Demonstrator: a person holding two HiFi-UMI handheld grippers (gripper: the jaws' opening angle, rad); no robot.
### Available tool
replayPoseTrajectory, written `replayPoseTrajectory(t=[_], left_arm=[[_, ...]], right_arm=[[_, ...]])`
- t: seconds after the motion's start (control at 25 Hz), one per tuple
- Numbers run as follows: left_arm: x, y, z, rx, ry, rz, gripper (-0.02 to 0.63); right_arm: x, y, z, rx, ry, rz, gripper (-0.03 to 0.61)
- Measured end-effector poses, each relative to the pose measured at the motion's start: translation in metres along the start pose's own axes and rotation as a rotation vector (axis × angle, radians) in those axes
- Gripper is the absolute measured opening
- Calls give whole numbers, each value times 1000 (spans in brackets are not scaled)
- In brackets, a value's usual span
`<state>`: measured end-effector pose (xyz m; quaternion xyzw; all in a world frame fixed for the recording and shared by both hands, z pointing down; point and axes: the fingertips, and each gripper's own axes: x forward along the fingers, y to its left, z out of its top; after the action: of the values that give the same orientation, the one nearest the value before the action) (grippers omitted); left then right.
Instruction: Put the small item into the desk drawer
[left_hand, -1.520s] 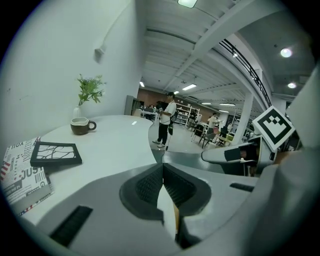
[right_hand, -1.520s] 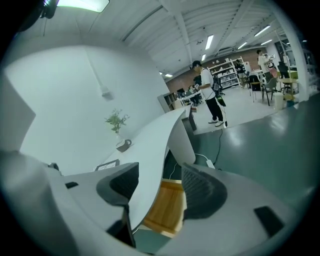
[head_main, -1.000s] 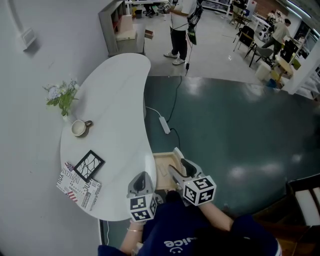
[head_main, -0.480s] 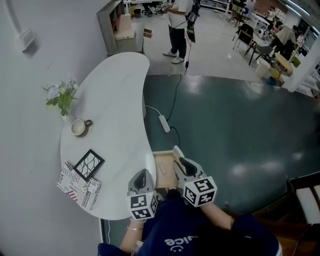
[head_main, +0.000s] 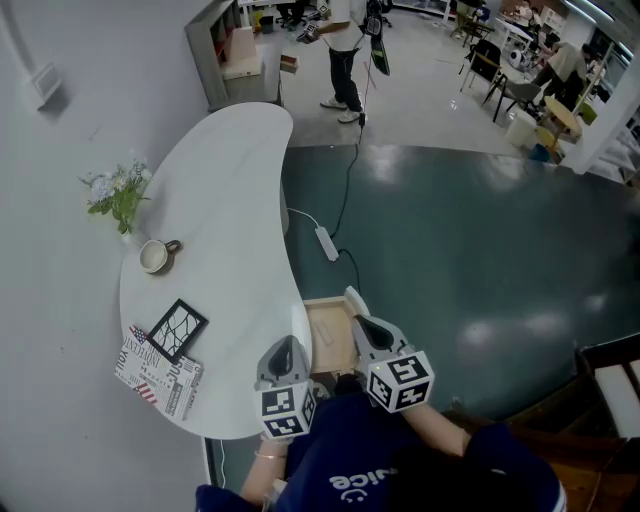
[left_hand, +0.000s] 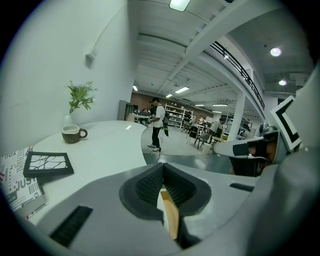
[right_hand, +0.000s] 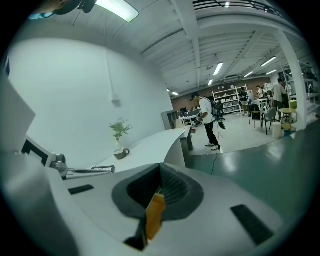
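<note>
Standing open off the white desk's (head_main: 230, 200) near edge, the wooden drawer (head_main: 328, 335) is in plain sight, though the small item can't be made out in it. The right gripper (right_hand: 160, 167) hangs over the drawer's 3 o'clock side; its claw has just been closing and is now clenched, nothing showing between the pads. The left gripper (left_hand: 161, 167) sits at the drawer's 8 o'clock over the desk rim, clenched too. Out at 10 o'clock: a black frame (head_main: 178, 330), then a mug (head_main: 155, 256).

place: open-plan office | cues: curved white desk (head_main: 230, 200); storage shelves (right_hand: 222, 101); seated person (head_main: 562, 62)
</note>
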<state>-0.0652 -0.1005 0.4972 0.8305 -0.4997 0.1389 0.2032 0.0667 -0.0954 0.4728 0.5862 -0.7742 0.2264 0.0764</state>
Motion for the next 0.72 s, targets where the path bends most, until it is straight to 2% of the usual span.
replayPoseTrajectory(t=[0.72], left_arm=[[-3, 7, 1, -5, -4, -1, 5]], right_arm=[[0, 9, 3, -90, -16, -11, 6]])
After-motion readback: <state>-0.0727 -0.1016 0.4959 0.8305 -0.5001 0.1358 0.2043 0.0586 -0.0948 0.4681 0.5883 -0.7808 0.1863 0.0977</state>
